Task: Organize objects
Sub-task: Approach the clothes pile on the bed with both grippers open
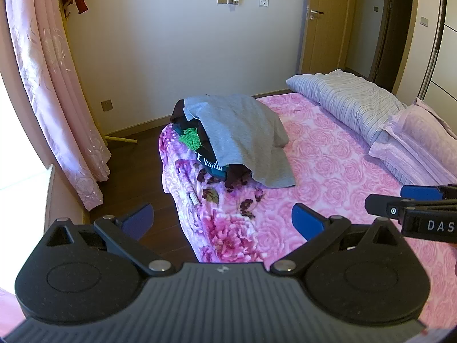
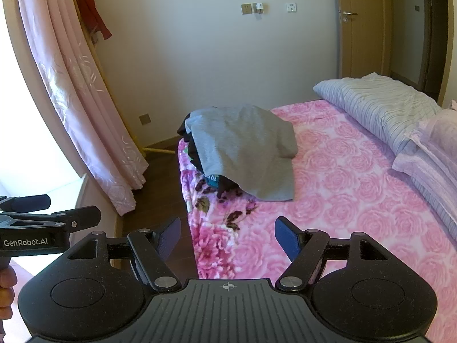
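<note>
Our left gripper [image 1: 222,218] and right gripper [image 2: 228,237] gape wide, holding nothing; the grey cotton shirt [image 1: 242,134] hides most of the dark clothes pile [image 1: 205,157] at the pink floral bed's [image 1: 328,171] corner.

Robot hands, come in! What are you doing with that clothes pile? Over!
Left gripper open, empty. Right gripper open, empty. Clothes pile untouched on bed corner, grey shirt draped on top. Nothing in the way.

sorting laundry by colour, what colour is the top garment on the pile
Plain grey; the top garment drapes over darker clothes. Right wrist view shows it best.
</note>
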